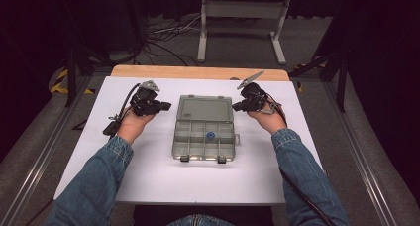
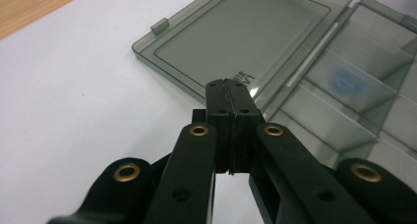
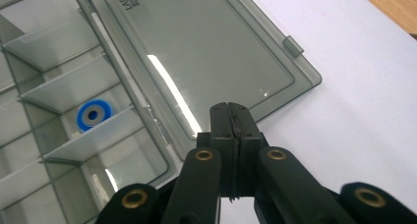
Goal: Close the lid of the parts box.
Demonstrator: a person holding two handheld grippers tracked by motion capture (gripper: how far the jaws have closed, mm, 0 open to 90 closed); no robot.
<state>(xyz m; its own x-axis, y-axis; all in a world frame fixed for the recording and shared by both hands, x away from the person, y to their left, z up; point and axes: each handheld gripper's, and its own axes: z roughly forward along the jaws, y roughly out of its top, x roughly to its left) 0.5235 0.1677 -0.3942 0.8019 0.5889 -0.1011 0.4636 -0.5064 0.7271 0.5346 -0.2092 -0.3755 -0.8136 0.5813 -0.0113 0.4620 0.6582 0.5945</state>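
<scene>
You're working over a smoky translucent plastic organiser box (image 1: 204, 133), sitting mid-table on the white sheet (image 1: 148, 176) that is covering the wooden table (image 1: 198, 72). The box is rectangular with thin walls and hard glossy surfaces that are picking up glare.

Its lid (image 1: 205, 108) is lying fully open and flat on the far side, hinged along the tray's far edge. The box's long axis as opened is running near to far; two dark latches (image 1: 184, 158) are sitting on the near edge, facing you.

The tray is split by thin dividers into small compartments. A blue ring-shaped part with a grey centre (image 1: 210, 135) is resting in a middle one; the other compartments are looking empty.

You're holding the left gripper (image 1: 166, 106) just left of the lid, jaws pressed together on nothing, tips pointing right toward the lid's left edge. Your right gripper (image 1: 235, 106) is mirroring it just right of the lid, jaws likewise together and empty, pointing left. Whether either is touching the lid, I can't tell.
</scene>
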